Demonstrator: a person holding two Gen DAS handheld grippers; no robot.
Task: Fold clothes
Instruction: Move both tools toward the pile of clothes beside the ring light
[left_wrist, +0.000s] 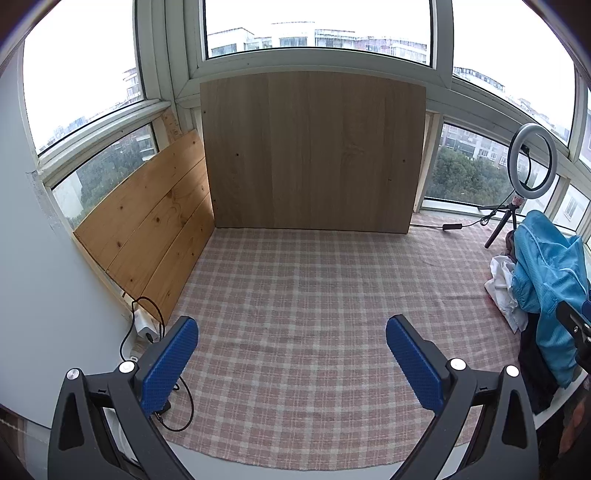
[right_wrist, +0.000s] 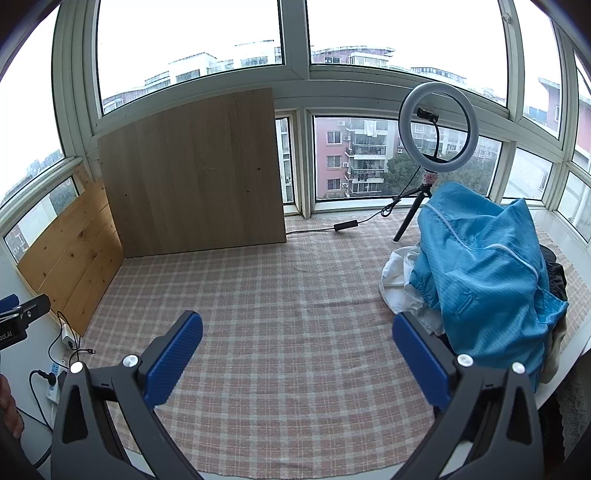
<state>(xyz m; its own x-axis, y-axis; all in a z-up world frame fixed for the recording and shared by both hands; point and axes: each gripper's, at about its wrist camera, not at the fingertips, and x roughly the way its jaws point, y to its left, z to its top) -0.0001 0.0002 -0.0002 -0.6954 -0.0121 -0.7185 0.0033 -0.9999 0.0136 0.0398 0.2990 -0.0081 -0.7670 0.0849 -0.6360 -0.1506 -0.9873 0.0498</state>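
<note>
A: We log both tools as spread wide with nothing between the pads. Left tool (left_wrist: 291, 354) hangs over the checked cloth (left_wrist: 314, 295) on the bench, right tool (right_wrist: 297, 354) the same, a bit closer to the pile.

B: Where are the clothes?

A: Heaped at the right end of the bench. Blue jacket (right_wrist: 480, 273) sits on top, crumpled, not folded. White garment (right_wrist: 397, 277) pokes out from under its left side, and something dark (right_wrist: 554, 273) sits behind it on the right. From the left wrist view we see the same heap at the far right edge, blue jacket (left_wrist: 546, 280) over white garment (left_wrist: 502, 284).

B: Anything folded on the cloth?

A: No folded stack that we can see. The middle of the cloth is bare in front of the wooden board (right_wrist: 192, 177). Ring light (right_wrist: 437, 122) on its tripod stands behind the pile.

B: Step in hand?

A: We judge it as between garments: tools free, pile waiting. We can't tell whether any pieces got folded and moved out of view.

B: Next move?

A: Probably the right tool goes for the jacket, since it is nearest. It calls for pinching one layer near an edge or collar and dragging it to the bare middle without pulling the white piece along.
</note>
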